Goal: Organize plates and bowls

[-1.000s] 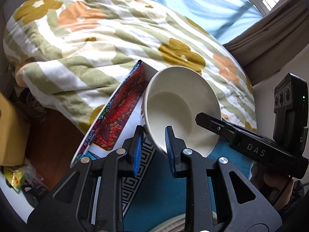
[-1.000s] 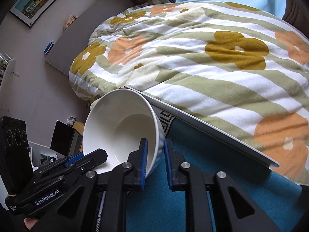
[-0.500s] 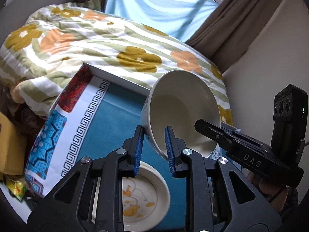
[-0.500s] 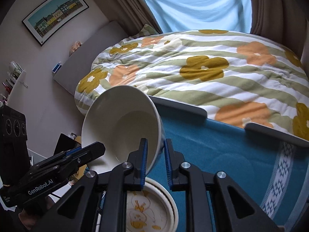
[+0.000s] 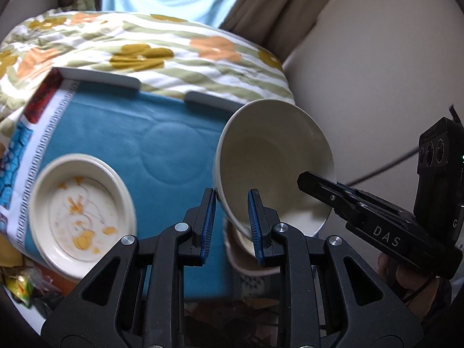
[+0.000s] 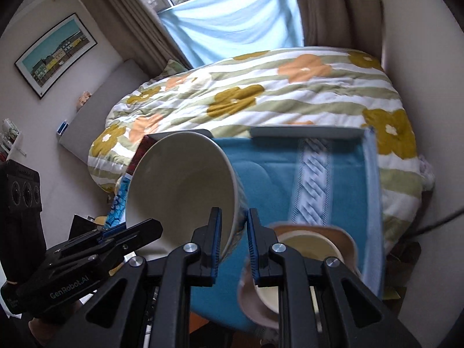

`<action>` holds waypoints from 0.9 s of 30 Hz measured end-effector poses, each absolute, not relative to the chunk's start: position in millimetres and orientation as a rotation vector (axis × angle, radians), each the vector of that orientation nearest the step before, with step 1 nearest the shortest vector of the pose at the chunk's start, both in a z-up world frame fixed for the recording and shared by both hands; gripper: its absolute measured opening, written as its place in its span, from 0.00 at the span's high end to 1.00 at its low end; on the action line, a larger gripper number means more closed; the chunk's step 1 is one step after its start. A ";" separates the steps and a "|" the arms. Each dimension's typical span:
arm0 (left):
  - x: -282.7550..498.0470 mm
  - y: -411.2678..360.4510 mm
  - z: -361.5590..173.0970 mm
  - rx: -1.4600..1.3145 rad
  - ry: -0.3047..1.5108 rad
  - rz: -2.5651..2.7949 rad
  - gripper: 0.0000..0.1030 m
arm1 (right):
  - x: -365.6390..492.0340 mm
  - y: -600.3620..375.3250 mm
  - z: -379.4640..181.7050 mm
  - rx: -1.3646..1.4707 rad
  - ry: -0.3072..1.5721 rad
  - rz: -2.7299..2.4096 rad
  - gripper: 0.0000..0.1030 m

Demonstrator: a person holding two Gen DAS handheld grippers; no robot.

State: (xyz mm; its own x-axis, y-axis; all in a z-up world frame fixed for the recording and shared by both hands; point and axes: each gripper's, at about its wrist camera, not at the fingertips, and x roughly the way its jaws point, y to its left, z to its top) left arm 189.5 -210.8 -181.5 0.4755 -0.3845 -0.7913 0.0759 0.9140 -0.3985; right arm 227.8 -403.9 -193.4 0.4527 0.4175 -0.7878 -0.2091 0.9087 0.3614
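A large white bowl (image 5: 272,168) hangs tilted above a teal tray (image 5: 121,133), held by both grippers on opposite sides of its rim. My left gripper (image 5: 231,203) is shut on the near rim, and the right gripper reaches in from the right. In the right wrist view my right gripper (image 6: 233,217) is shut on the same bowl (image 6: 179,179), with the left gripper at lower left. A cream plate with orange marks (image 5: 81,217) lies on the tray's left. Below the bowl, a small cream bowl (image 6: 307,246) sits in a pinkish plate (image 6: 345,243).
The tray (image 6: 266,179) rests on a bed with a flowered, striped duvet (image 6: 290,92). A wall runs close on the right, with curtains and a window behind the bed. Clutter lies on the floor at lower left (image 5: 20,284).
Both grippers have carried the bowl up and to the right across the tray. The marked plate and the pinkish plate with its small bowl have come into view.
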 end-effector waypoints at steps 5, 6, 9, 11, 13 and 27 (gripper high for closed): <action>182.1 -253.0 -206.5 -0.293 1.127 -0.342 0.80 | 207.6 -441.7 -217.1 0.246 1.077 0.321 0.85; 181.8 -259.9 -211.8 -0.284 1.143 -0.349 0.80 | 205.3 -446.3 -222.0 0.247 1.086 0.310 0.85; 183.3 -276.2 -226.0 -0.246 1.182 -0.357 0.80 | 203.2 -457.3 -236.9 0.252 1.118 0.285 0.85; 187.6 -280.2 -232.7 -0.228 1.202 -0.359 0.80 | 202.0 -462.5 -247.0 0.261 1.137 0.275 0.85; 190.5 -283.7 -243.2 -0.217 1.230 -0.359 0.80 | 200.7 -463.5 -255.7 0.262 1.150 0.266 0.85; 203.4 -305.3 -268.4 -0.057 1.281 -0.326 0.80 | 201.4 -467.7 -282.9 0.242 1.192 0.254 0.85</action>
State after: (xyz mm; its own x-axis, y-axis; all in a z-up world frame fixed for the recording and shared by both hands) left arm 203.4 -305.3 -268.4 0.2469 -0.2704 -0.9305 0.2074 0.9528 -0.2218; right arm 201.4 -467.7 -282.9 0.3482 0.3200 -0.8811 -0.0670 0.9460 0.3171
